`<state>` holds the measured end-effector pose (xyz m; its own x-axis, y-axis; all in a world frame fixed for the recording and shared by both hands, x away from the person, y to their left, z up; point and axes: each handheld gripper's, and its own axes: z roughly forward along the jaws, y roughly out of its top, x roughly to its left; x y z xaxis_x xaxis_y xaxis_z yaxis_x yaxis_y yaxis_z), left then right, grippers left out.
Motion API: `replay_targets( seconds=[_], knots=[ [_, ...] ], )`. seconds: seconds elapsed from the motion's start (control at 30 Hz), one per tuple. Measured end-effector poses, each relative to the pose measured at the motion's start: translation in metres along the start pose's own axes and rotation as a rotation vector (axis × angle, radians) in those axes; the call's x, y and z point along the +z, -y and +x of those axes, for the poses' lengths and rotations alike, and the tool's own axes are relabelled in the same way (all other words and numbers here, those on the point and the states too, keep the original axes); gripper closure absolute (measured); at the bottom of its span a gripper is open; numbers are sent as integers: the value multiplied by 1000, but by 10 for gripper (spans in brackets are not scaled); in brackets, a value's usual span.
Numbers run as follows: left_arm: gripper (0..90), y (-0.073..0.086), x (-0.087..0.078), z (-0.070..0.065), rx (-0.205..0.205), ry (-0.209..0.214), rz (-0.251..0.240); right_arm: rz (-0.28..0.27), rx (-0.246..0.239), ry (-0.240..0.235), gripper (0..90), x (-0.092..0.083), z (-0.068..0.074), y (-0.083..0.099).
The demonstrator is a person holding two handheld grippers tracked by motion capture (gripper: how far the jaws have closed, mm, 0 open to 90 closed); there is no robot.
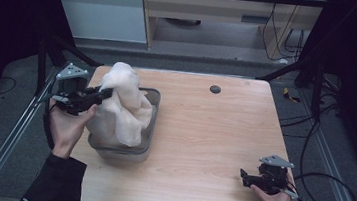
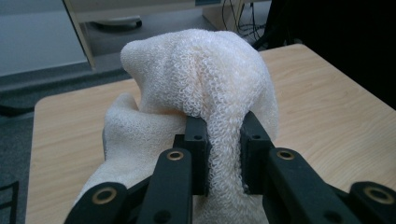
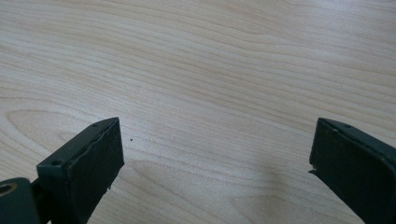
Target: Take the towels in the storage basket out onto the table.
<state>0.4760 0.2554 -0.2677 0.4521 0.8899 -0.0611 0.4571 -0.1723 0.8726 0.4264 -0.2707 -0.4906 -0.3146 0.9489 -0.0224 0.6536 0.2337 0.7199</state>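
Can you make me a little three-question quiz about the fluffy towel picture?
1. True or false: the left gripper has its fingers pinched on the white towel.
2. What is the lower part of the towel sitting in? A) a grey bin B) a blue bucket C) a red bag
3. What lies between the right gripper's open fingers?

Key:
1. True.
2. A.
3. Nothing but the bare wooden table.

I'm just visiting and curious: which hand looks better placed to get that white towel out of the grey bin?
Probably the left: the left gripper is clamped on the towel over the bin. The right gripper rests open, far away.
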Motion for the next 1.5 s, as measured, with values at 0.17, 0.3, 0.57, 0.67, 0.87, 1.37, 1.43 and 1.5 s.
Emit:
replay_targets(
  seconds=[0.17, 0.3, 0.57, 0.67, 0.87, 1.37, 1.43, 1.5],
  knots=[
    [767, -6, -7, 0, 0, -4, -21, -1, -8, 3, 30, 0, 0, 0],
    [768, -11, -12, -1, -5, 2, -34, 1, -2, 2, 30, 0, 0, 0],
    [767, -25, -25, -6, 14, 5, -50, 1, -2, 3, 30, 0, 0, 0],
    [767, -30, -31, -9, 27, 15, -53, -1, -5, 6, 30, 0, -1, 0],
    [767, -36, -42, -14, 42, 35, -59, -3, -7, 10, 30, 0, -1, 0],
    [767, -51, -59, -32, 89, 113, -63, -4, -6, 14, 30, -1, -1, 0],
    [767, -52, -59, -33, 88, 118, -64, -4, -2, 13, 29, -2, -1, 0],
    [767, -54, -60, -35, 95, 122, -64, -5, -3, 14, 29, -2, -1, 0]
  ],
)
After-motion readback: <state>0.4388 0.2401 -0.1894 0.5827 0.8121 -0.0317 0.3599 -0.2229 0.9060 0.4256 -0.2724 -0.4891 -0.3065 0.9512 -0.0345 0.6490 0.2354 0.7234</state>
